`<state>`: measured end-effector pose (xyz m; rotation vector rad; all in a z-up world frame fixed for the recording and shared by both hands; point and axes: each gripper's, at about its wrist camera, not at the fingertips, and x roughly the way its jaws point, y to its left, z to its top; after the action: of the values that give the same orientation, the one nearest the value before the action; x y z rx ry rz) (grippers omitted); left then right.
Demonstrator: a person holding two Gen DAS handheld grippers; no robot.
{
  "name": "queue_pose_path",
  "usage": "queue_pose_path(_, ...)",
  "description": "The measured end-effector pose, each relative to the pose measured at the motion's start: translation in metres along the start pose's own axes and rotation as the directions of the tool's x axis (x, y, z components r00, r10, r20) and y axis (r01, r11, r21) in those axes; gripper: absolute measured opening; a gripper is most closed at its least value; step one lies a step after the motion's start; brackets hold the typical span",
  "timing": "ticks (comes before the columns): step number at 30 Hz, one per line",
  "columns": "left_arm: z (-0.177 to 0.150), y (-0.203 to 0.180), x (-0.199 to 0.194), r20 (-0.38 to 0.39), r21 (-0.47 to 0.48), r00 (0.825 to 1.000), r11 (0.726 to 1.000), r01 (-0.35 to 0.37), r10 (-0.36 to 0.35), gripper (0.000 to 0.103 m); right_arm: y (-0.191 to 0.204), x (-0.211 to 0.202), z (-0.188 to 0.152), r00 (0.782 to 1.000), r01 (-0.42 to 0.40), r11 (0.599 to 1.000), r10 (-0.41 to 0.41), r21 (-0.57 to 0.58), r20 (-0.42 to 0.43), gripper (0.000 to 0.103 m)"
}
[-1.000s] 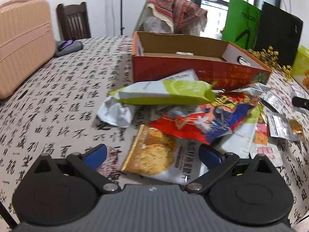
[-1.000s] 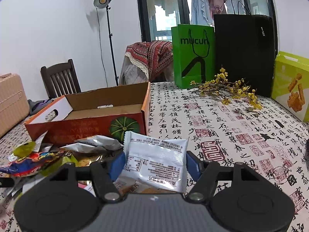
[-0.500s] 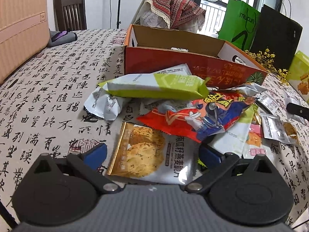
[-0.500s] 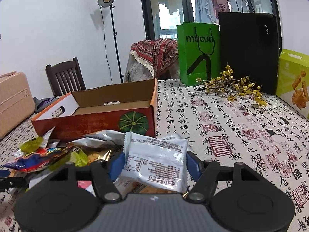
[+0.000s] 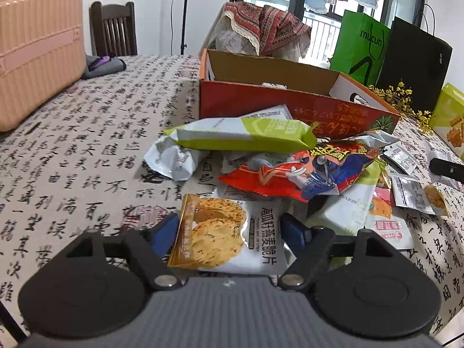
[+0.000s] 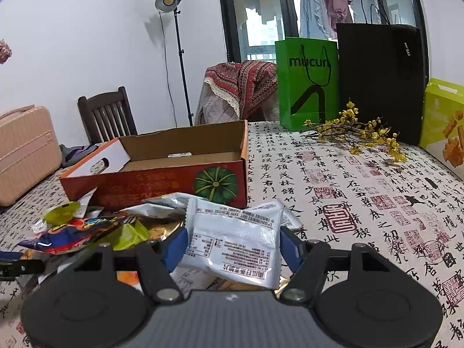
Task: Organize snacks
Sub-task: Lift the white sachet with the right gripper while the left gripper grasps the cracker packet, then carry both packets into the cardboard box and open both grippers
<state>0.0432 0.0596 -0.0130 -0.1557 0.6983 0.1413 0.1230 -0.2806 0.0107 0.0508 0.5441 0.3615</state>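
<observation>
A pile of snack packets lies on the calligraphy tablecloth (image 5: 87, 150) in front of an open orange cardboard box (image 5: 261, 101). My left gripper (image 5: 229, 232) has its blue fingers closed against the sides of a cracker packet (image 5: 229, 232) with a gold edge. Beyond it lie a red and blue bag (image 5: 307, 171) and a long green and white packet (image 5: 240, 134). My right gripper (image 6: 233, 243) is shut on a white packet (image 6: 233, 240) with printed text, held just in front of the box (image 6: 162, 174).
A pink suitcase (image 5: 34, 55) stands at the far left, with a dark chair (image 5: 113, 29) behind. A green bag (image 6: 307, 84), a black bag (image 6: 380, 81), yellow flowers (image 6: 359, 133) and a yellow-green box (image 6: 443, 121) stand at the back right. A light stand (image 6: 177, 55) is behind the table.
My left gripper has come forward and closed its fingers in on the cracker packet. My right gripper has moved slightly toward the box with the white packet held.
</observation>
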Motion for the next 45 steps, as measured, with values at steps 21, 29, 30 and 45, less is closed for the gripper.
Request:
queue_pose_path(21, 0.005, 0.024, -0.034, 0.066, -0.005, 0.993, 0.995, -0.098, 0.098, 0.098, 0.006, -0.012, 0.005, 1.000, -0.005, 1.000, 0.006, -0.009, 0.030, 0.068)
queue_pose_path(29, -0.017, 0.038, -0.011, -0.032, 0.028, 0.990, 0.990, -0.137, 0.138, 0.103, 0.013, -0.016, -0.001, 0.999, -0.026, 1.000, 0.026, -0.012, 0.019, 0.068)
queue_pose_path(30, -0.020, 0.039, -0.010, -0.020, 0.032, 0.991, 0.991, -0.128, 0.129, 0.103, 0.013, -0.017, -0.002, 0.999, -0.027, 1.000, 0.027, -0.012, 0.018, 0.068)
queue_pose_path(45, -0.019, 0.043, -0.025, 0.062, 0.022, 0.992, 0.993, -0.113, 0.112, 0.074, 0.021, -0.010, -0.001, 0.999, -0.051, 0.998, 0.051, -0.031, 0.005, 0.068)
